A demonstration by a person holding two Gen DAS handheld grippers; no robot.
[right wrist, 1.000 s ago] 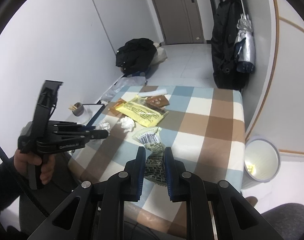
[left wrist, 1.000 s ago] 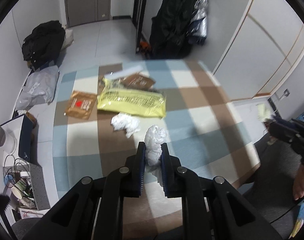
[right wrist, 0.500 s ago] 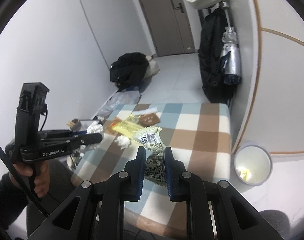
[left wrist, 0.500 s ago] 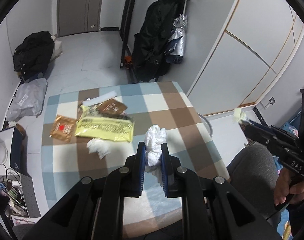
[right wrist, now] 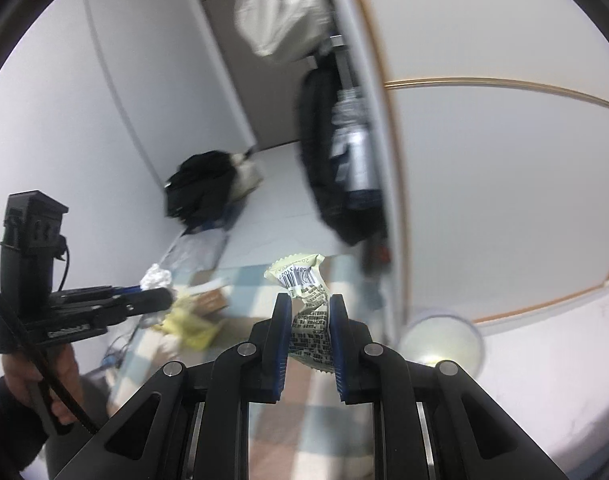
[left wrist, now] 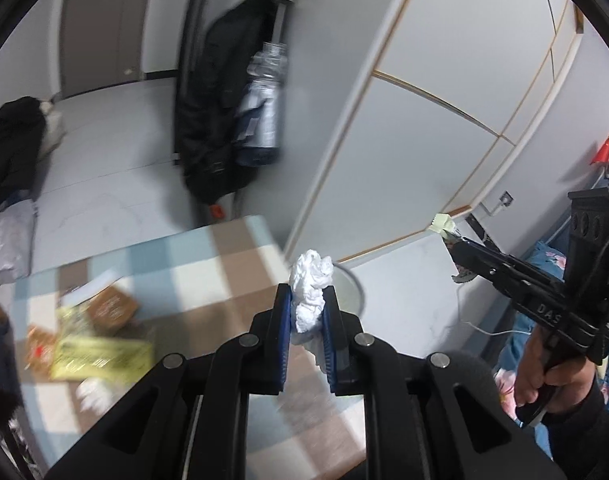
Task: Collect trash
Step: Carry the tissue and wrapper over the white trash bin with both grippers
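Gripping a crumpled white tissue wad (left wrist: 311, 292) between its blue pads, the left hand-held gripper (left wrist: 306, 322) is clenched on the paper, which sticks up above the fingertips and hangs a little below them. It is held over the near corner of the surface covered by a blue, brown and cream checked cloth (left wrist: 208, 276), and just past the wad shows the pale rim of a round white waste bin (left wrist: 354, 288) on the floor beside that surface. Holding the wad high and clear of the cloth looks meant to carry it over the edge toward the bin.

In the right wrist view, the right hand-held gripper (right wrist: 309, 322) is clamped on a crinkled pale-green snack wrapper with a barcode (right wrist: 304, 288), pinched at its middle so both ends flare free. The same waste bin (right wrist: 444, 340) sits low to the right of those fingers, open-topped, with what may be a small scrap inside; blur makes that hard to confirm. Each hand carrying one piece suggests both are to be dropped in a single trip.

On the cloth lie more pieces to collect: a flat yellow plastic packet (left wrist: 100, 358), a brown cardboard sachet (left wrist: 112, 306), an orange-brown sachet (left wrist: 40, 346) and another white paper ball (left wrist: 90, 392), all well apart from the bin. A dark coat (left wrist: 216, 120) hangs by the white wardrobe doors (left wrist: 404, 128), clear of the path.

Neither piece is above the bin's mouth yet, by my reading, so releasing now would likely drop trash on the floor.
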